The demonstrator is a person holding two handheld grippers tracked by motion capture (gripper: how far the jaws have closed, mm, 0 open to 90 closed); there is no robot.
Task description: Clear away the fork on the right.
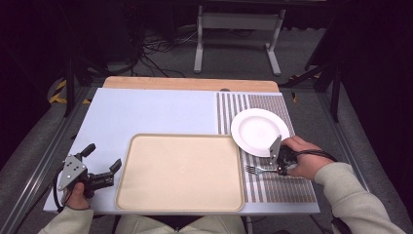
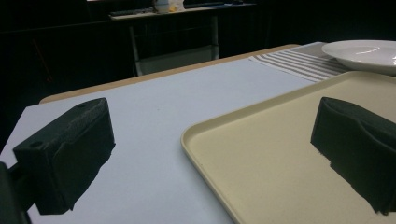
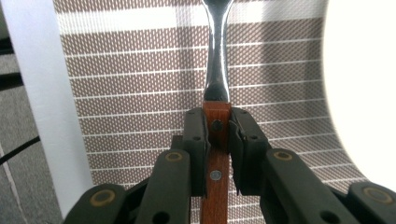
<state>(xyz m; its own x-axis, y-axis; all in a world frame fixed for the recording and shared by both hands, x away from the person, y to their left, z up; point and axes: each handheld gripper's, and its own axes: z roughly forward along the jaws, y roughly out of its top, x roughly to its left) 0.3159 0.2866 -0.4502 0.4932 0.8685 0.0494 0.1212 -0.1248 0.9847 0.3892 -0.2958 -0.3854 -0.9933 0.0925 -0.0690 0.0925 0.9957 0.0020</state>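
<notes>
A fork (image 1: 257, 170) with a brown wooden handle and a metal neck is clamped in the right gripper (image 1: 281, 165). In the right gripper view the two black pads (image 3: 196, 133) are seen pressed against either side of the wooden handle (image 3: 216, 122), with the metal neck running away from the jaws toward twelve o'clock. In the high view the fork is found at about four o'clock of the counter (image 1: 146, 112), just over the striped placemat (image 1: 282, 185), its tines pointing toward nine o'clock, at the tray (image 1: 180, 170). Whether the tines rest on the placemat cannot be told. The right hand (image 1: 304, 158) is wrapped around the gripper body at three o'clock of the fork.

A white plate (image 1: 257, 130) is seen on the placemat at twelve o'clock of the fork, close beside the gripper. In the right gripper view its pale rim (image 3: 359, 88) lies at three o'clock of the fork.

The beige tray lies in the middle of the counter's near half, with the placemat just beside its right edge.

The left gripper (image 1: 103, 163) is held at nine o'clock of the tray, over the pale blue counter surface, with its jaws spread wide and nothing between them. In the left gripper view the tray's near corner (image 2: 196, 135) is seen between the two open pads (image 2: 70, 154), and the plate (image 2: 364, 53) appears at two o'clock.
</notes>
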